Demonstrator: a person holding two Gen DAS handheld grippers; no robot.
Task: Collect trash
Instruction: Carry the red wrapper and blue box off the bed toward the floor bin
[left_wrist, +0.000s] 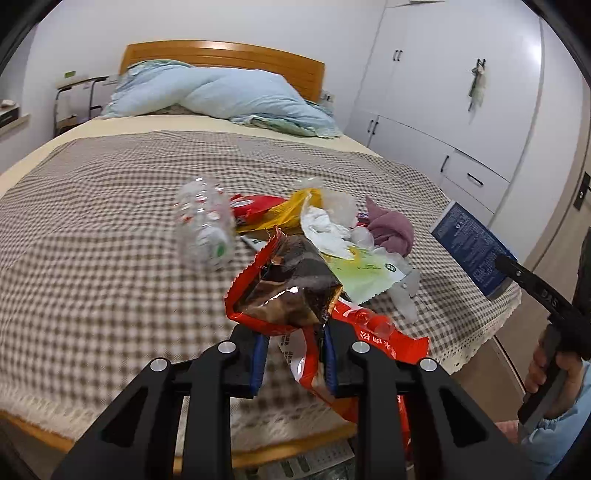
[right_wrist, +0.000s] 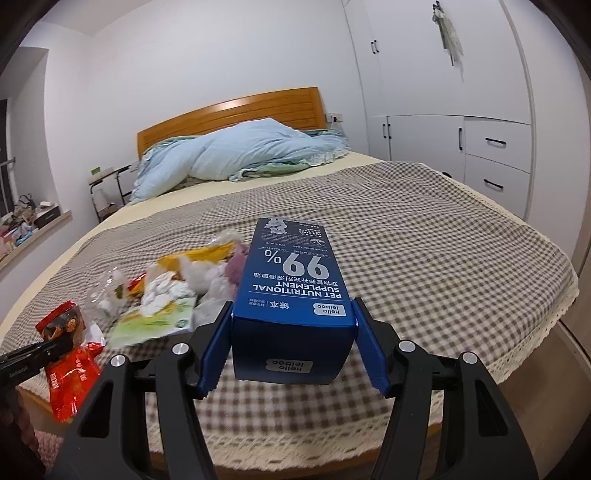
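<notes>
- Our left gripper (left_wrist: 293, 360) jaws pinch a red wrapper (left_wrist: 284, 291).
- Our right gripper (right_wrist: 293, 347) jaws clamp a blue box (right_wrist: 291, 288).
- Trash pile (left_wrist: 332, 229) lies on the bed (left_wrist: 110, 221) ahead.

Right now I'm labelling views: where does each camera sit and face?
Left wrist: behind the left claw, shut on a red crinkly snack wrapper, facing the wooden headboard.
Right wrist: behind the right claw, gripping a blue cardboard supplement box; same direction.
Shared: bed, trash pile, each other's claw.
</notes>
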